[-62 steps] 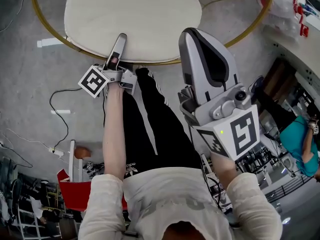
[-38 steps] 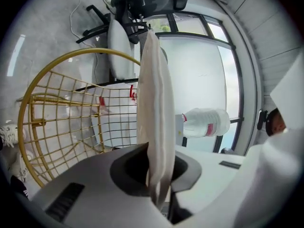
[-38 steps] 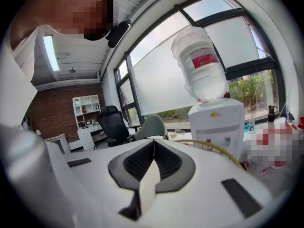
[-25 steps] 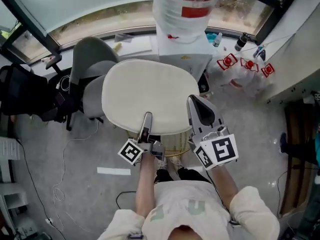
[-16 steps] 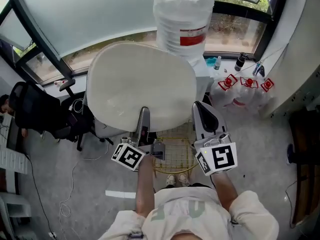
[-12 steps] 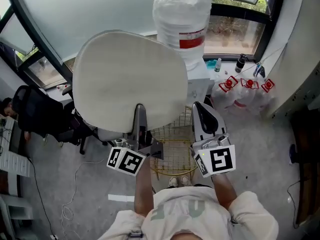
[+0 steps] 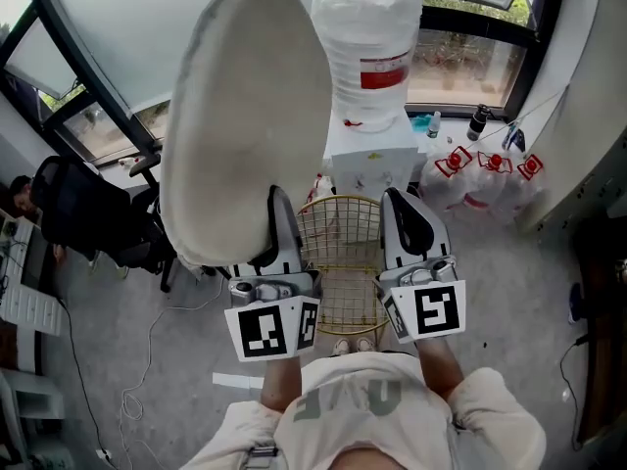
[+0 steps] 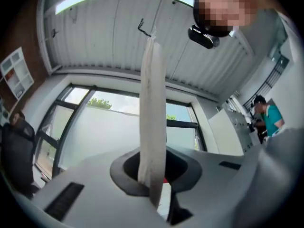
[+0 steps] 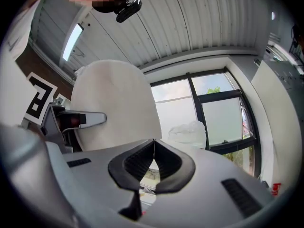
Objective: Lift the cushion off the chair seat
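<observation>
The cream round cushion hangs in the air, turned up on edge, well clear of the gold wire chair seat below. My left gripper is shut on its lower rim. Along those jaws the cushion shows as a thin upright strip pinched at my left gripper. My right gripper hovers beside it on the right, shut with nothing between its pads. From the right gripper, the cushion fills the left, with the left gripper on its edge.
A big plastic-wrapped bottle stands on a white cabinet behind the chair. A black office chair is at the left. Small bottles with red labels sit on the floor to the right. A person in teal stands far off.
The cushion has gone up and swung from lying flat to standing on edge. My left gripper rose and rolled with it. The right gripper rose a little.
</observation>
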